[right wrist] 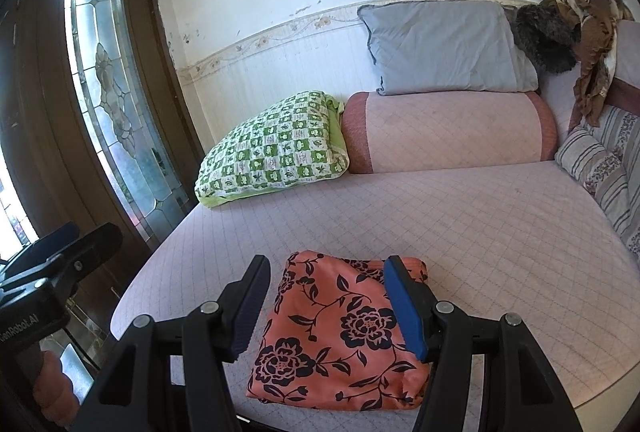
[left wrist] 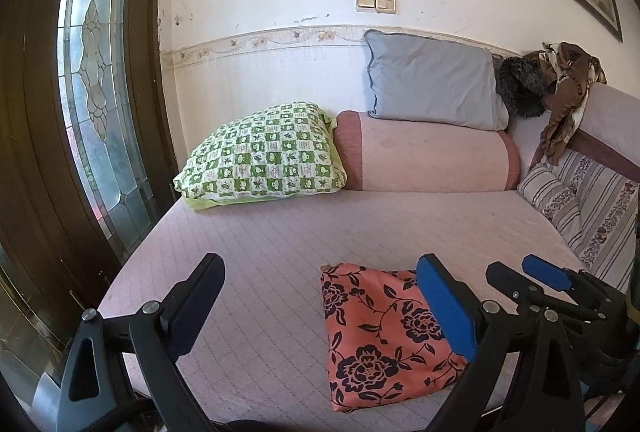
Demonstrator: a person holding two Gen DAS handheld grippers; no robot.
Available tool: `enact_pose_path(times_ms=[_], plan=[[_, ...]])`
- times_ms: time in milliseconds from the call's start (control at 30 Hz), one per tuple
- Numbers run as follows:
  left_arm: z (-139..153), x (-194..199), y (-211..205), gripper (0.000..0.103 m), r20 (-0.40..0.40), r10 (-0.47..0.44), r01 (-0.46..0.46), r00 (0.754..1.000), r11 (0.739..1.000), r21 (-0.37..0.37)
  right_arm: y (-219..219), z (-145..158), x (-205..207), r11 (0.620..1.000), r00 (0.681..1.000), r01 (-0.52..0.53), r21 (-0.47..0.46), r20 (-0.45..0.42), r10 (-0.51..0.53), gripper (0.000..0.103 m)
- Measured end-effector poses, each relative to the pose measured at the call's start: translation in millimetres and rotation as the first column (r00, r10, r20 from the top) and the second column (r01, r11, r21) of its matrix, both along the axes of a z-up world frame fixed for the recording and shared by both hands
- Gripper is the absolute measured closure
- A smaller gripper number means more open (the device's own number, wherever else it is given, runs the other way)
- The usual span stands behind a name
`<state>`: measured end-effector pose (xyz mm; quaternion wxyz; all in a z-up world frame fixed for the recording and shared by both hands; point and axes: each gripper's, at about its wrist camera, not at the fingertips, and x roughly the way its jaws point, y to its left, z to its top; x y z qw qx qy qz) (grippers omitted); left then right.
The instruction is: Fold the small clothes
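A folded salmon cloth with dark flowers [right wrist: 336, 332] lies flat near the front edge of the pink quilted bed [right wrist: 460, 224]. My right gripper [right wrist: 326, 308] hovers over it, open, its black and blue fingers straddling the cloth without pressing on it. In the left wrist view the same cloth [left wrist: 376, 336] lies low and right of centre. My left gripper [left wrist: 320, 296] is open over the bare quilt, and its blue pad [left wrist: 448, 308] overlaps the cloth's right edge. The right gripper [left wrist: 516, 268] shows beside it, and the left gripper [right wrist: 80, 236] appears at the far left.
A green checked pillow [left wrist: 260, 156], a pink bolster [left wrist: 428, 156] and a grey pillow [left wrist: 432, 88] line the wall. Striped cushions [left wrist: 580, 208] and a brown cloth [left wrist: 568, 104] sit on the right. A wooden door with leaded glass [left wrist: 96, 84] stands left. A hand [right wrist: 52, 388] grips the left handle.
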<state>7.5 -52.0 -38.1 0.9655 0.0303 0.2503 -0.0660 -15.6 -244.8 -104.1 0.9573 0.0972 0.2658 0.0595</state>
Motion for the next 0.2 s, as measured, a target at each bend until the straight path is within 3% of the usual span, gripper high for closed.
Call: enact_pose_path(times_ms=[200], plan=[[-5.7,10.0,-2.8,0.006,-0.002,-0.004,0.004,1.000,1.000,-0.009,-1.2,-7.0,8.0,1.000,1.000,-0.002,0.008,-0.021,0.002,0.040]])
